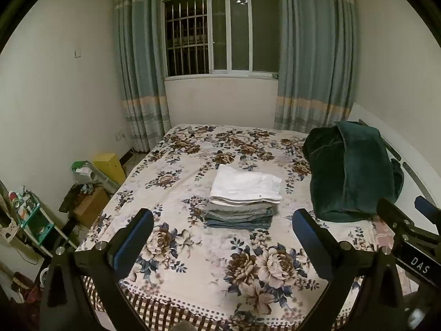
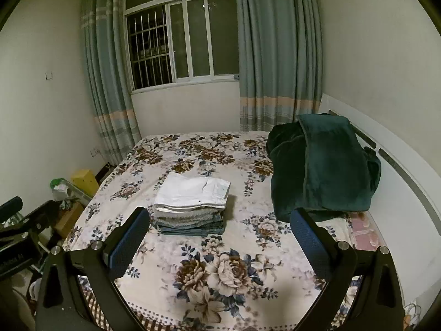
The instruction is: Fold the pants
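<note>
— What stands around the bed (image 1: 193, 251)?
— Behind it a barred window (image 1: 220, 33) between blue-grey curtains (image 1: 314, 55); pale walls (image 1: 55, 88); clutter left of it.

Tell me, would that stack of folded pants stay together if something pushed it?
Probably not neatly. The stack of folded pants is soft layered cloth, so layers would likely slide apart. The white pair on top looks loosest and might shift first.
</note>
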The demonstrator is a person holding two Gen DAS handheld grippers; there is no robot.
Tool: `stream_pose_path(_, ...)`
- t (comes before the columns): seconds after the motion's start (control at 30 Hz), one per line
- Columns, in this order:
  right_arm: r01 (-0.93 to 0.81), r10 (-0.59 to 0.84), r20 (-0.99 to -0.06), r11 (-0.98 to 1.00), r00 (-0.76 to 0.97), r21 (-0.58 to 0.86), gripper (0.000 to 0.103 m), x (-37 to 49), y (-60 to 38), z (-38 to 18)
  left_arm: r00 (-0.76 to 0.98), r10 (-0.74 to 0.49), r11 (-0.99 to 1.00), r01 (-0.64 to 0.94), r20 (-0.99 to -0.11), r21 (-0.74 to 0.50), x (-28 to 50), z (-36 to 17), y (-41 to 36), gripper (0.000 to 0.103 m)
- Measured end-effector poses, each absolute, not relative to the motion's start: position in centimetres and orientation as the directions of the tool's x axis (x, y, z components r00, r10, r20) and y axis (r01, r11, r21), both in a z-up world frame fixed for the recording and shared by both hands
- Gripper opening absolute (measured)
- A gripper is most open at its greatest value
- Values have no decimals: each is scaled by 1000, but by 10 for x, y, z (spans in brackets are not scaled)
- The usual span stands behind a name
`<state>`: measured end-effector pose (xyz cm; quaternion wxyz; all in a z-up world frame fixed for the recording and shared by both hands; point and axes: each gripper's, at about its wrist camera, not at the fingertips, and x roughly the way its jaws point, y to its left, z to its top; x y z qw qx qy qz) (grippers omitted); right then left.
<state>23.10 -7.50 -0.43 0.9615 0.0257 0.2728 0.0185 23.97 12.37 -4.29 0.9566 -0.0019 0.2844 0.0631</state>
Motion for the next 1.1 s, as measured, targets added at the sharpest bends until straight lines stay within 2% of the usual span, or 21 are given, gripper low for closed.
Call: stream_pose_path(1.1,-64,88,-529,996,844,63,103,226,-77,-2,843,138,990,-137,-520,40,231,-30,122,103)
